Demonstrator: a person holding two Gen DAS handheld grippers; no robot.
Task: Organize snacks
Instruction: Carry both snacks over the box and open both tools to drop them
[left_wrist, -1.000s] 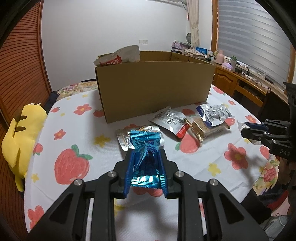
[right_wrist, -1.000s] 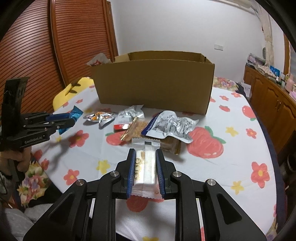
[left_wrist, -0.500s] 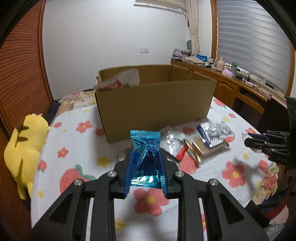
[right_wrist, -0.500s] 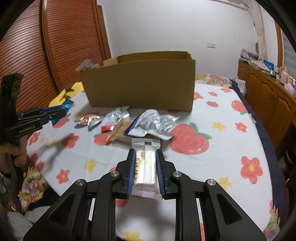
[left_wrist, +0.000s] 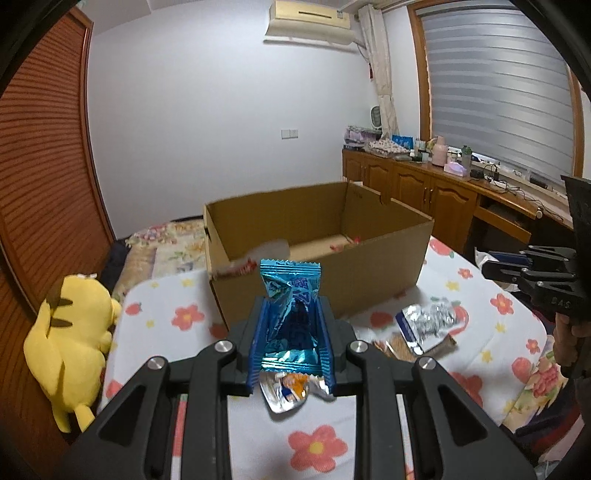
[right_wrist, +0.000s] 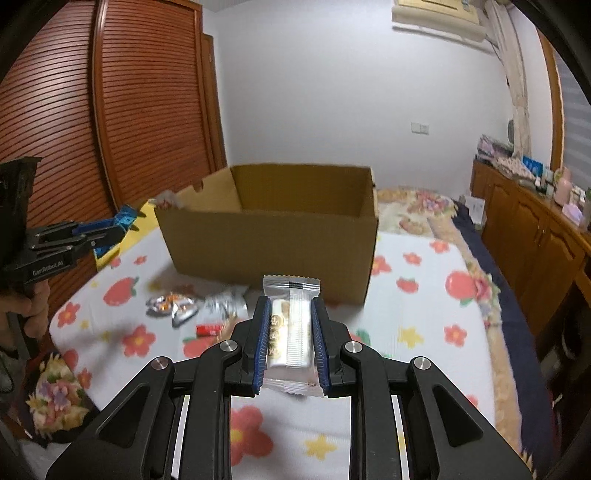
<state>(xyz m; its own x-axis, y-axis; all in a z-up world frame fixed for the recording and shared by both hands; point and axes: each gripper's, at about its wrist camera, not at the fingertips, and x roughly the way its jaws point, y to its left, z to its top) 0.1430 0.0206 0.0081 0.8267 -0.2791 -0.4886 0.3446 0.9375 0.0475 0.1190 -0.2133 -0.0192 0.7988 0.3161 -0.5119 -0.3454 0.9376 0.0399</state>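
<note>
The blue snack packet (left_wrist: 290, 317) is glossy crinkled foil, clamped between ribbed blue pads (left_wrist: 258, 343) of the matt black plastic left gripper (left_wrist: 290, 306). The white bar wrapper (right_wrist: 291, 332) is smooth shiny plastic film in the right gripper (right_wrist: 289, 314). The cardboard box (left_wrist: 369, 273) looks matt brown. The tablecloth (right_wrist: 424, 325) is soft printed cloth. The far-left louvred door (right_wrist: 147, 103) is ribbed, varnished wood.

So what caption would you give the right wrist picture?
Right gripper holds a white snack bar before the open cardboard box; loose snack packets lie on the flowered tablecloth.
</note>
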